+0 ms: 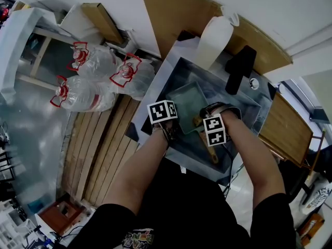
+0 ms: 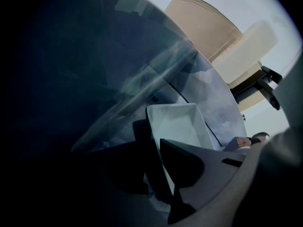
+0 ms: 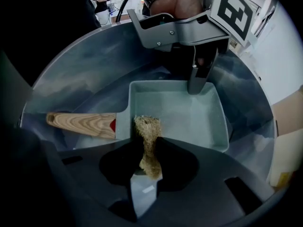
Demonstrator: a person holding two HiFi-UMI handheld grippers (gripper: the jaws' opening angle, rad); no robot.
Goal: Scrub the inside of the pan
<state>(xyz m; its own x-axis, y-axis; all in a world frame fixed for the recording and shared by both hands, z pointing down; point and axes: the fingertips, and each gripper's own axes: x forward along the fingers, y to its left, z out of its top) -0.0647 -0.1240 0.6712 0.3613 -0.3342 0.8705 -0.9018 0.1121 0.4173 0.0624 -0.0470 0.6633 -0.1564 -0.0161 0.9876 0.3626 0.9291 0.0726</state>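
A pale green rectangular pan (image 1: pixel 187 98) with a wooden handle (image 3: pixel 83 123) lies in a steel sink (image 1: pixel 248 98). My left gripper (image 1: pixel 170 131) is shut on the pan's rim; the pan (image 2: pixel 177 122) wall passes between its jaws (image 2: pixel 158 161). In the right gripper view the left gripper (image 3: pixel 196 82) stands at the far rim of the pan (image 3: pixel 189 119). My right gripper (image 3: pixel 147 161) is shut on a tan fibrous scrub pad (image 3: pixel 147 138), whose tip rests on the near edge of the pan beside the handle. In the head view the right gripper (image 1: pixel 205 119) is over the pan's handle end.
A black tap (image 1: pixel 239 66) reaches over the sink's far side and a white jug (image 1: pixel 213 39) stands behind it. Large water bottles (image 1: pixel 93 82) with red handles lie on the floor at left, beside wooden boards (image 1: pixel 101 144). A wooden board (image 1: pixel 285 123) lies right of the sink.
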